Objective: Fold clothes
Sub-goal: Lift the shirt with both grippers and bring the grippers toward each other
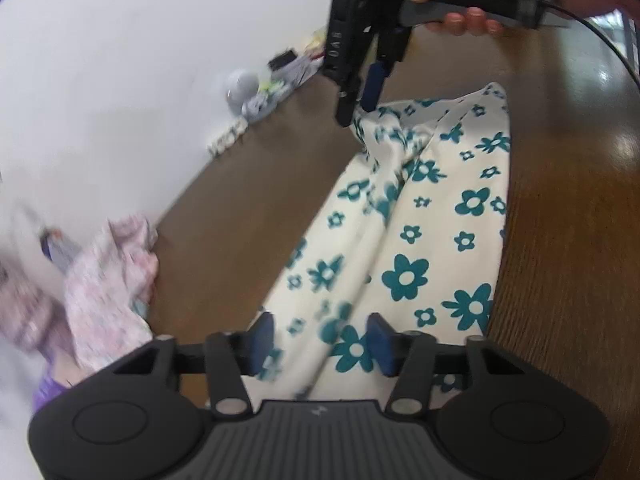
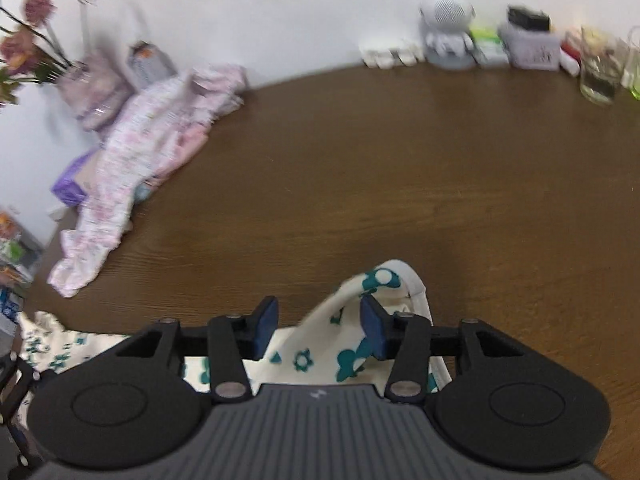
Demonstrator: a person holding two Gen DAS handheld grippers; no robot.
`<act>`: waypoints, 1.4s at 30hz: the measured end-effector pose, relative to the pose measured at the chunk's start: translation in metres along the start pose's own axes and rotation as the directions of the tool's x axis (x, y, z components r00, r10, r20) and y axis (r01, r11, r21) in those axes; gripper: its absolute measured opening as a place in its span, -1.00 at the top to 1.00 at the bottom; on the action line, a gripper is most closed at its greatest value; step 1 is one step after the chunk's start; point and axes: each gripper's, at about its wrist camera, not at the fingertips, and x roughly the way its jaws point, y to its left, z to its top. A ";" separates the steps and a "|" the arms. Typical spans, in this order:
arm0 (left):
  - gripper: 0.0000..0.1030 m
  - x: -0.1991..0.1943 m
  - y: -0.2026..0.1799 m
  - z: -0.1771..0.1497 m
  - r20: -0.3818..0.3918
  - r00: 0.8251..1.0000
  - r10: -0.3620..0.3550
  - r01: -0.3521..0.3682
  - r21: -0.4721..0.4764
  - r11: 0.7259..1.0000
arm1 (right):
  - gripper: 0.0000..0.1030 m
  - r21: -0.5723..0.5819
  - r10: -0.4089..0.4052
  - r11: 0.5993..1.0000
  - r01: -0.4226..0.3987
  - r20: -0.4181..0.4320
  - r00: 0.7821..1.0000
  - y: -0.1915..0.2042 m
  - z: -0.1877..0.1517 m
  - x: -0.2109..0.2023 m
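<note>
A cream garment with teal flowers (image 1: 440, 220) lies stretched out in long folds on the brown wooden table (image 1: 224, 208). My left gripper (image 1: 322, 340) stands open over its near end, with the cloth running between the blue pads and neither pad pressing on it. At the far end a hand (image 1: 460, 20) holds my right gripper (image 1: 358, 104), tips apart at a raised corner of the cloth. In the right wrist view, the right gripper (image 2: 320, 330) is open, and a humped fold of the garment (image 2: 384, 280) sits between its pads.
A pile of pink floral clothes (image 2: 152, 148) lies at the left against the white wall, beside a purple pack (image 2: 68, 184) and flowers (image 2: 24, 48). Along the back edge stand a white round gadget (image 2: 444, 28), small boxes (image 2: 532, 46) and a glass (image 2: 600, 72).
</note>
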 end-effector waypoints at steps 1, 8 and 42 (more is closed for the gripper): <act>0.30 0.000 0.003 -0.002 -0.001 1.000 -0.012 0.012 -0.035 0.999 | 0.36 0.008 -0.011 1.000 0.011 -0.014 1.000 -0.001 0.000 0.007; 0.44 -0.001 0.015 -0.016 0.013 0.999 -0.050 0.052 -0.185 0.981 | 0.96 0.131 0.095 0.986 -0.107 0.098 0.991 -0.028 -0.028 -0.004; 0.96 0.072 -0.087 0.120 0.078 0.992 0.103 -0.108 0.069 0.992 | 0.21 -0.278 0.261 0.942 -0.189 0.250 0.933 -0.080 -0.068 -0.048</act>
